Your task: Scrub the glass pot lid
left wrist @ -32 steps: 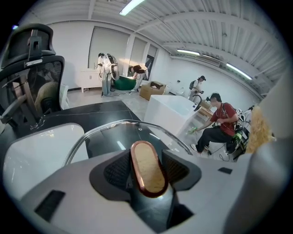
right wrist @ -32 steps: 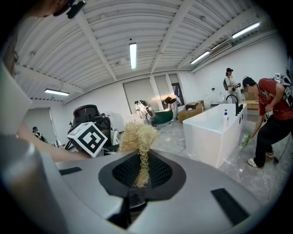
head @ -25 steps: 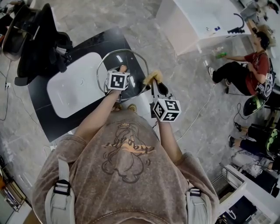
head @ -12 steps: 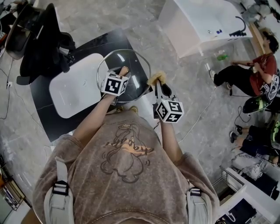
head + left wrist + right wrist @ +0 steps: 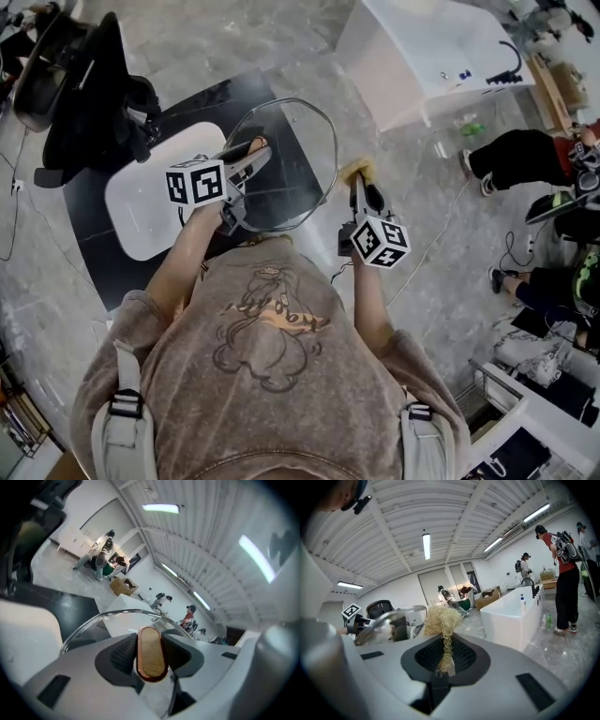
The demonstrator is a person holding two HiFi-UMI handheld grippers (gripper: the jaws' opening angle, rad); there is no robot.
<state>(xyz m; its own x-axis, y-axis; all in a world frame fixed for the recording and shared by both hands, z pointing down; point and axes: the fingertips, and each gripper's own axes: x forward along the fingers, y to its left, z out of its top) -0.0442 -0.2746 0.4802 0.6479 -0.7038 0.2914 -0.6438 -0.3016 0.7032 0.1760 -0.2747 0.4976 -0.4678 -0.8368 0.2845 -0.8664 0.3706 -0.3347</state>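
Note:
The glass pot lid (image 5: 292, 155) has a metal rim and a wooden knob (image 5: 257, 146). It hangs in the air over the black table, tilted up on its edge. My left gripper (image 5: 251, 155) is shut on that knob; in the left gripper view the knob (image 5: 151, 652) sits clamped between the pads, with the lid's rim (image 5: 93, 620) arching behind. My right gripper (image 5: 362, 185) is shut on a straw-coloured fibre scrubber (image 5: 357, 169), just right of the lid and apart from it. In the right gripper view the scrubber (image 5: 440, 623) sticks up from the jaws, and the lid (image 5: 384, 620) is at the left.
Below the lid is a black table (image 5: 112, 253) with a white basin (image 5: 150, 197). A black office chair (image 5: 84, 84) stands at the far left. A white counter with a black faucet (image 5: 431, 47) is at the back right. People sit on the floor at the right (image 5: 525, 155).
My left gripper has lifted the lid off the table and tipped it from flat to nearly upright. My right gripper with the scrubber has drifted slightly right.

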